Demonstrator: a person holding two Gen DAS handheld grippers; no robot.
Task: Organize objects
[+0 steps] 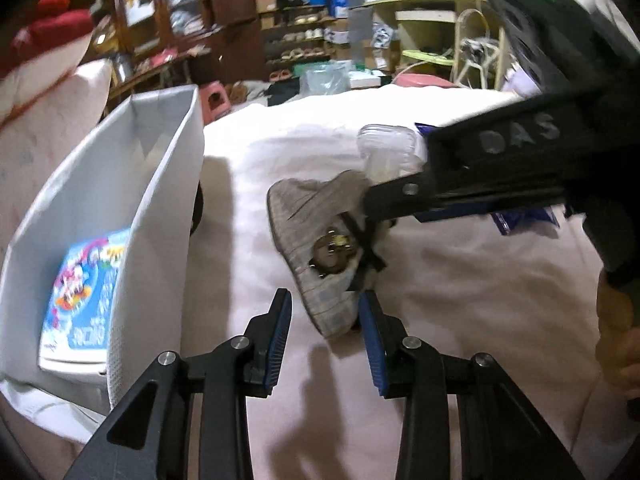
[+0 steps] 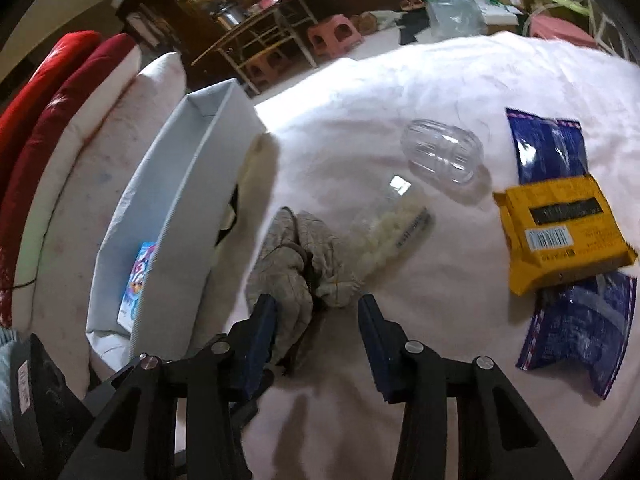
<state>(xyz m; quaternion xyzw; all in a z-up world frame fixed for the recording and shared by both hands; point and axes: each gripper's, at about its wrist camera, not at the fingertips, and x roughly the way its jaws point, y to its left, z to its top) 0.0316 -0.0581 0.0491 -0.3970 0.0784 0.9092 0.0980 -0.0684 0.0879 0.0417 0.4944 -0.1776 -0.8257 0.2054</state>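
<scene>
A grey checked cloth pouch [image 1: 316, 248] with a metal clasp and black cord lies on the white bed cover. My left gripper [image 1: 325, 312] is open, its fingers either side of the pouch's near end. My right gripper [image 2: 316, 312] is open over the same pouch [image 2: 298, 264], its left finger against the cloth; in the left wrist view its finger [image 1: 400, 196] lies on the pouch's far end. A white fabric bin [image 1: 132, 184] on the left holds a colourful box [image 1: 86, 292].
Right of the pouch lie a clear plastic jar [image 2: 442, 156], a clear packet of white pieces [image 2: 390, 228], a yellow packet [image 2: 560, 232] and blue packets [image 2: 576, 324]. Red and white pillows [image 2: 80, 120] sit behind the bin. Cluttered shelves fill the background.
</scene>
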